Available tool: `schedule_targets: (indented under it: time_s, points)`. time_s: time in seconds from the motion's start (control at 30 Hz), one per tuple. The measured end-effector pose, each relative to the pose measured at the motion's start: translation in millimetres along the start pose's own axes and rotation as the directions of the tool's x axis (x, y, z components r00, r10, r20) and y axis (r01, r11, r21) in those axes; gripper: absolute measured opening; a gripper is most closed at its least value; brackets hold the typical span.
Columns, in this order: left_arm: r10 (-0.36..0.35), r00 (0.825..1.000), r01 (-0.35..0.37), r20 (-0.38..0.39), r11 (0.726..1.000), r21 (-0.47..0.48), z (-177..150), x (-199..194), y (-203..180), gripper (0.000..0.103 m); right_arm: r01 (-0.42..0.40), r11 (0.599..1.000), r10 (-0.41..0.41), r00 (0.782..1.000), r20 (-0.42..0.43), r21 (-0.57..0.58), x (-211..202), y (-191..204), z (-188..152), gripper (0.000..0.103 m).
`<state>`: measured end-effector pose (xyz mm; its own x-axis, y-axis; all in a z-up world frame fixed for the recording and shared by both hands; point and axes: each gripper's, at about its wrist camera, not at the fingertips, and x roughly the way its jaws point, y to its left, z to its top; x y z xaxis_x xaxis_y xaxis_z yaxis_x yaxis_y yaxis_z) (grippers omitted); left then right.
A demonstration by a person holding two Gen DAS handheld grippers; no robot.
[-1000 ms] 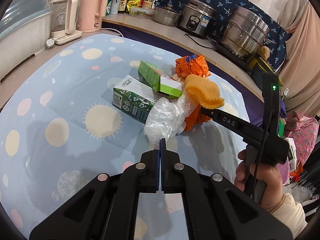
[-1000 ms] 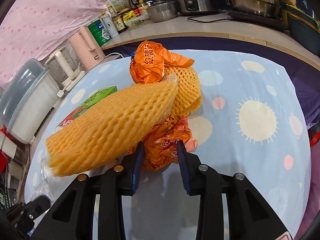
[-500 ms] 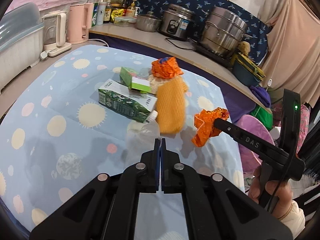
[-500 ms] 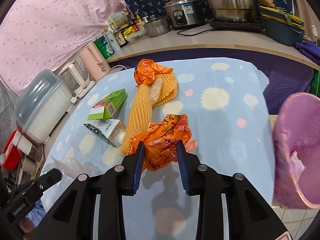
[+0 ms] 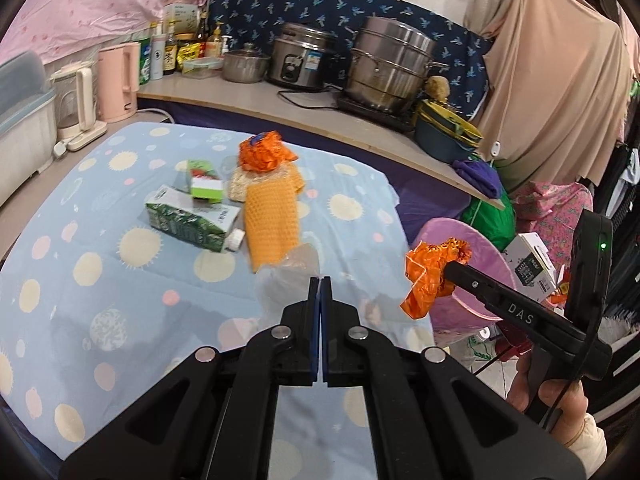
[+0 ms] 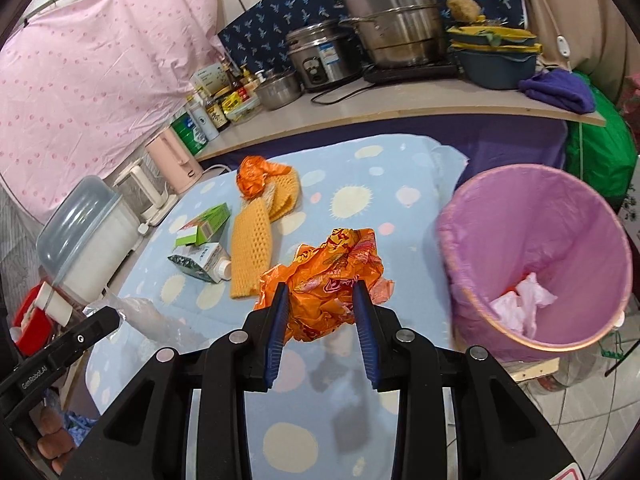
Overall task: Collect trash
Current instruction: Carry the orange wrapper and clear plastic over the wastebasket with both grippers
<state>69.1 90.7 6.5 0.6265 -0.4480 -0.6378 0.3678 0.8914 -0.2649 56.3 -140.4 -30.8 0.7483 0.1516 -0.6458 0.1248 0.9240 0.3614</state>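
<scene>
My right gripper (image 6: 320, 292) is shut on a crumpled orange wrapper (image 6: 332, 272) and holds it in the air just left of the pink trash bin (image 6: 536, 260), which has paper inside. It also shows in the left wrist view (image 5: 434, 272). My left gripper (image 5: 320, 284) is shut on a clear plastic bag (image 5: 288, 276), held above the table's near right part. On the blue tablecloth (image 5: 100, 280) lie an orange foam net (image 5: 272, 216), a green carton (image 5: 188, 222), a small green box (image 5: 204, 182) and another orange wrapper (image 5: 262, 154).
A counter (image 5: 304, 120) behind the table carries a pink kettle (image 5: 118, 82), bottles, a rice cooker (image 5: 300, 56) and a steel steamer pot (image 5: 390, 64). A white bin with a grey lid (image 6: 84, 232) stands left. A green bag (image 5: 490, 216) sits beyond the pink bin.
Both grippers pulled back and to the right with their loads. The orange wrapper has moved off the pile toward the pink bin. The foam net dropped flat on the cloth.
</scene>
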Motion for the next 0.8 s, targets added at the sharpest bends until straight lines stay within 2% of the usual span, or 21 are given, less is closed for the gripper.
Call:
schedule_targets:
  time_s: [0.2, 0.47, 0.8]
  points:
    - [-0.050, 0.999, 0.049, 0.013, 0.996, 0.070, 13.4, 4.6, -41.4, 0.000, 0.036, 0.997, -0.040, 0.998, 0.056, 0.061, -29.6, -35.7, 2.4, 0.031]
    - [-0.143, 0.989, 0.136, 0.035, 0.978, 0.157, 40.9, 20.2, -102.8, 0.000, 0.102, 0.984, -0.118, 0.988, 0.103, 0.149, -52.8, -86.7, 5.0, 0.031]
    - [-0.272, 0.962, 0.262, 0.008, 0.936, 0.236, 71.9, 65.3, -177.9, 0.000, 0.201, 0.949, -0.236, 0.963, 0.130, 0.241, -62.0, -155.8, 22.5, 0.031]
